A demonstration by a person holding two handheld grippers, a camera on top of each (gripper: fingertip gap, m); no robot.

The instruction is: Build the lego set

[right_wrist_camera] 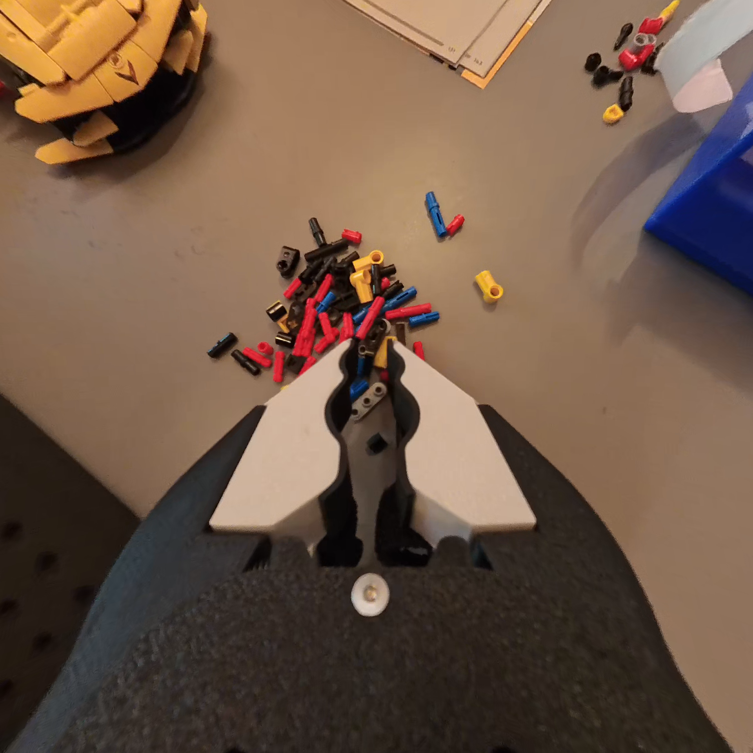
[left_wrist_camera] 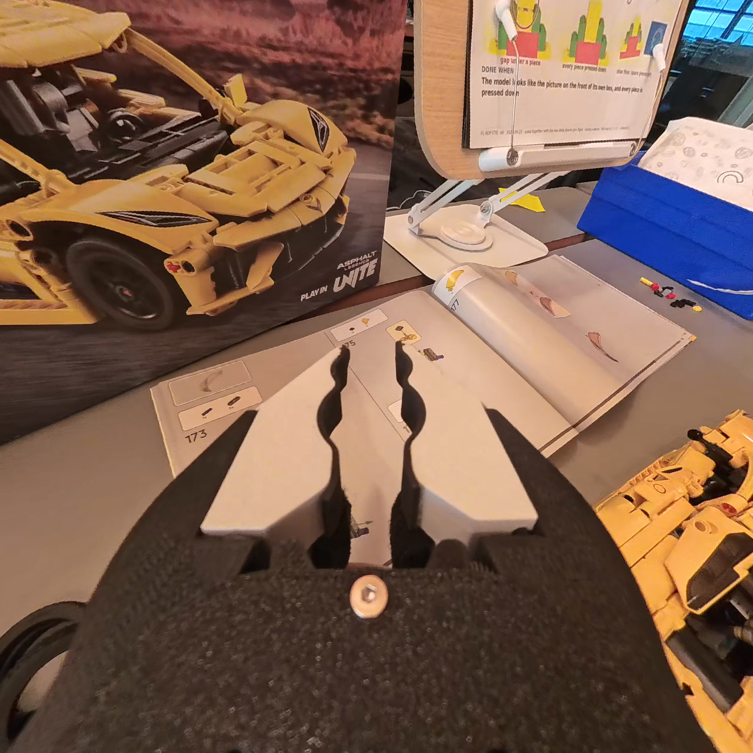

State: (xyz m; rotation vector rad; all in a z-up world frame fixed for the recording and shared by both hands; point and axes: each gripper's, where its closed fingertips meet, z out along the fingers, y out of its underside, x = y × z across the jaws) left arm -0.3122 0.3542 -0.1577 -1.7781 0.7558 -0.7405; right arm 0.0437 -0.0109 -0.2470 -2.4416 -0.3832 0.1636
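My left gripper (left_wrist_camera: 373, 348) is open and empty, held above the open instruction booklet (left_wrist_camera: 509, 346). The partly built yellow car model (left_wrist_camera: 692, 529) lies to its right on the grey table; its nose shows in the right wrist view (right_wrist_camera: 93, 69). My right gripper (right_wrist_camera: 371, 346) is open with a narrow gap, low over the near edge of a pile of small red, blue, black and yellow pins and connectors (right_wrist_camera: 338, 301). A yellow piece (right_wrist_camera: 382, 353) and a grey plate (right_wrist_camera: 368, 401) show between its jaws, seemingly lying on the table.
The set's box (left_wrist_camera: 183, 163) stands at back left. A wooden sheet stand (left_wrist_camera: 460, 232) and a blue bin (left_wrist_camera: 672, 228) are at back right, with small loose parts (left_wrist_camera: 668, 293) beside the bin. A yellow connector (right_wrist_camera: 489, 286) and a blue pin (right_wrist_camera: 434, 214) lie apart from the pile. The gap from one gripper's tips to the other's is roughly 50 centimeters. My left tips are about 50 centimeters from the yellow connector (right_wrist_camera: 489, 286), my right tips only 6 centimeters.
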